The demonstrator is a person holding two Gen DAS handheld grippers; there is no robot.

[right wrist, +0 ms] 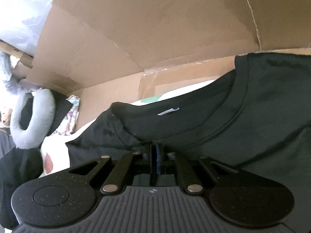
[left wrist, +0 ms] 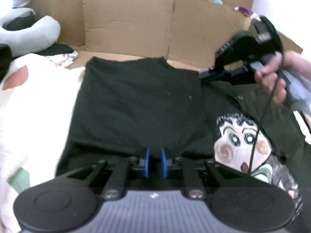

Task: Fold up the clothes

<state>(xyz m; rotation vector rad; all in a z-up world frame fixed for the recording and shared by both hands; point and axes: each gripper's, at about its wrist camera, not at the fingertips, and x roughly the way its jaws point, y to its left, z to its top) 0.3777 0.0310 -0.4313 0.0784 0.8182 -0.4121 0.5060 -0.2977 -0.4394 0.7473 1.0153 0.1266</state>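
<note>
A black T-shirt (left wrist: 136,104) with a cartoon boy's face print (left wrist: 243,145) lies partly folded on a bed. My left gripper (left wrist: 155,155) sits low at the shirt's near edge, its blue pads a small gap apart with dark cloth bunched at their tips. My right gripper (right wrist: 155,156) is shut on the T-shirt (right wrist: 252,116) near its collar and lifts that part; it shows in the left wrist view (left wrist: 206,74) at the shirt's far right, held by a hand.
Flattened cardboard (left wrist: 126,25) stands behind the bed. A grey neck pillow (left wrist: 29,35) lies at the far left. A white bedsheet with coloured spots (left wrist: 35,101) lies left of the shirt.
</note>
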